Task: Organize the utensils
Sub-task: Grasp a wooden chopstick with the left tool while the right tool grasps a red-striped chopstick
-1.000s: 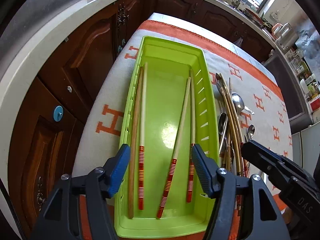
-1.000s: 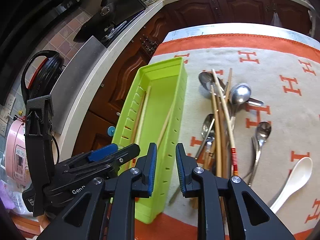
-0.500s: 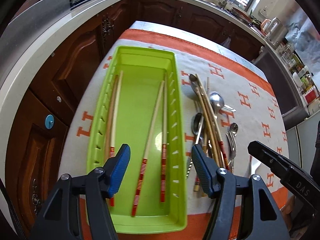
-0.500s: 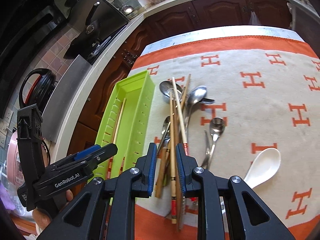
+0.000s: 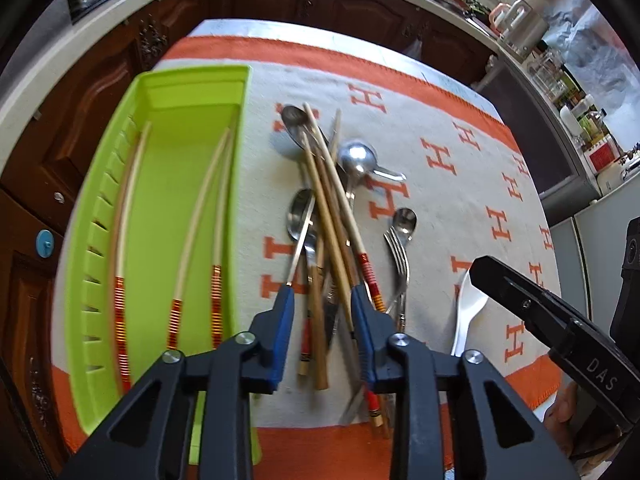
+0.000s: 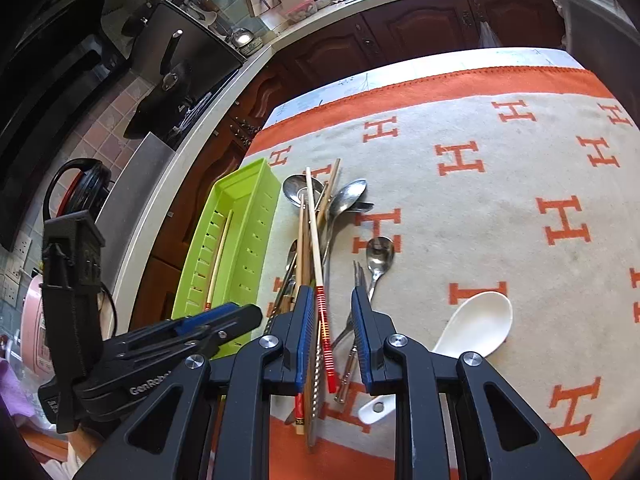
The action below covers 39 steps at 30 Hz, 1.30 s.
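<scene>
1. The left gripper (image 5: pixel 322 304) is seen at lower centre of the left wrist view, positioned over the utensil pile (image 5: pixel 332 240). Its jaws are spread and nothing is pinched between them.
2. The right gripper (image 6: pixel 329 312) is seen at lower centre of the right wrist view. Its jaws are spread on either side of a red-banded chopstick (image 6: pixel 318 264); contact between the pads and the chopstick cannot be determined.
3. The green tray (image 5: pixel 102 208) is located at the left of the left wrist view, lying on the cloth (image 5: pixel 460 184). Three red-banded chopsticks (image 5: pixel 200 216) are contained in it, laid lengthwise; a darker fourth stick beside the leftmost one is blurred.
4. The utensil pile is located at centre frame, just beside the tray's right wall. Wooden chopsticks, metal spoons (image 5: pixel 356 158) and a fork (image 5: pixel 398 256) are crossed over one another in it.
5. A white ceramic spoon (image 6: pixel 476 326) is placed at the lower right of the right wrist view, apart from the pile, with its bowl facing up.
6. The cloth is beige with an orange border and orange H marks, and covers the table.
7. Dark wooden cabinets (image 6: pixel 420 32) and a pale countertop are shown along the upper edge of both views.
</scene>
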Each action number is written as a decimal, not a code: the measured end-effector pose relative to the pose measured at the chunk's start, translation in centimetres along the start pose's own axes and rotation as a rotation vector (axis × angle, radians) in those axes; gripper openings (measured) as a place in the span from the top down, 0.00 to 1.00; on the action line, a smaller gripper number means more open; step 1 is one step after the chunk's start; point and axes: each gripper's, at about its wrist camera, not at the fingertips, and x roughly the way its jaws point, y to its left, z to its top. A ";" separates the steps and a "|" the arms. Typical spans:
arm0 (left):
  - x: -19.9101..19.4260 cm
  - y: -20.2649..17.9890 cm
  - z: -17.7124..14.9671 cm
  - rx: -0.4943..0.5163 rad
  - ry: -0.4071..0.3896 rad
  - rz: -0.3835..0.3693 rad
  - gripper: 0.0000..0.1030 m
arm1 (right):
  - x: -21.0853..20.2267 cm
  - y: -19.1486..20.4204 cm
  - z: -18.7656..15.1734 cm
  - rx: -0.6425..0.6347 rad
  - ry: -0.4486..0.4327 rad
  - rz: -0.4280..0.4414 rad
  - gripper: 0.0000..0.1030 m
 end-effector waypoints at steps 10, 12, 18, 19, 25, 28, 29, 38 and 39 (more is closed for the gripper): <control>3.1 -1.7 0.1 0.002 0.067 0.018 0.88 | -0.1 -2.2 -0.3 0.021 0.003 0.029 0.81; 3.5 -1.8 0.1 -0.003 0.078 0.014 0.89 | 0.0 -2.4 -0.2 0.022 0.004 0.035 0.81; 4.4 -2.0 0.6 -0.013 0.089 -0.005 0.87 | 0.3 -2.9 -0.2 0.032 0.004 0.046 0.81; 4.6 -2.0 0.7 -0.019 0.092 -0.011 0.87 | 0.4 -3.0 -0.2 0.034 0.004 0.048 0.81; 5.0 -1.6 0.9 -0.042 0.091 -0.026 0.88 | 0.7 -3.4 -0.2 0.042 0.008 0.054 0.81; 5.0 -1.5 0.8 -0.040 0.086 -0.034 0.93 | 0.8 -3.4 -0.2 0.041 0.009 0.056 0.81; 5.0 -1.4 0.8 -0.038 0.085 -0.038 0.94 | 0.9 -3.4 -0.2 0.041 0.010 0.057 0.81; 4.3 -1.6 0.6 -0.030 0.063 -0.029 0.96 | 1.8 -2.7 -0.2 0.023 0.032 0.061 0.81; 4.1 -1.6 0.6 -0.030 0.059 -0.031 0.96 | 1.9 -2.6 -0.1 0.018 0.037 0.062 0.81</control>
